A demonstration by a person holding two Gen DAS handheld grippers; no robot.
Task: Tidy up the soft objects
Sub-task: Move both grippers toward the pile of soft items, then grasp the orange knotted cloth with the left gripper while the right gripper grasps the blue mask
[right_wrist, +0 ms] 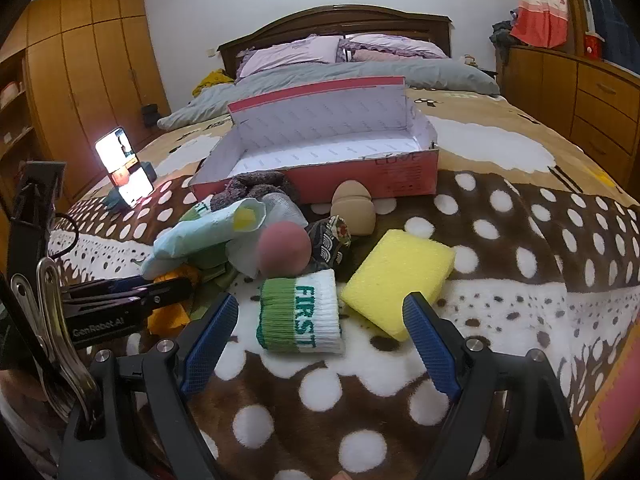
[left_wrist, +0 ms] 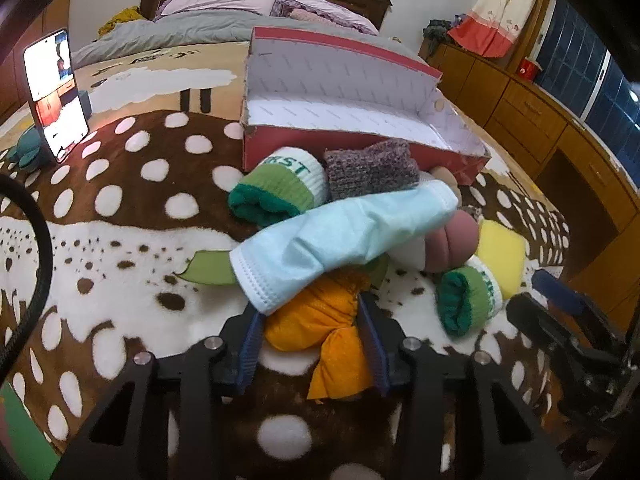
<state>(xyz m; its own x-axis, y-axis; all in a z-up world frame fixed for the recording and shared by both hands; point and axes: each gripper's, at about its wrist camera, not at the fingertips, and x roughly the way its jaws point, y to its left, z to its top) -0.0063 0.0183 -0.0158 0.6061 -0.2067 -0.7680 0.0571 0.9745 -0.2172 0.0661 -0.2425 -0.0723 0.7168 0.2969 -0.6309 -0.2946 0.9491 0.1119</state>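
Left gripper (left_wrist: 312, 344): my blue ribbed fingers (left_wrist: 251, 350) stand narrow on either side of the orange stuffed cloth toy (left_wrist: 320, 320), pressed into its sides; I read this as a hold.
Right gripper (right_wrist: 316, 340): my fingers stand wide, nothing between the pads; the nearer rolled sock lies just ahead of them on the blanket.
Blanket (right_wrist: 520, 240): fluffy brown fleece with white dots, spread over the bed.
Rolled socks: I count two, ribbed knit in white, light green and dark green; the nearer one (right_wrist: 300, 312) reads "FIRST" in green, the farther one (left_wrist: 280, 188) shows "RST".
Sponge (right_wrist: 396, 276): one yellow foam block, rectangular, lying beside the nearer sock.
Face mask (left_wrist: 340, 244): one pale blue pleated non-woven mask with white stitched edges, draped over the pile and the orange toy's top.
Pink ball (right_wrist: 284, 254): one round, matt, soft-looking ball.
Purple-grey knit (left_wrist: 370, 170): one chunky knitted piece against the box front.
Beige egg shape (right_wrist: 354, 208): one smooth piece by the box.
Box (right_wrist: 400, 176): one red cardboard shoe box, white printed lining, lid flap upright, no soft things inside.
Phone (right_wrist: 124, 170): one lit screen, propped upright, far left.
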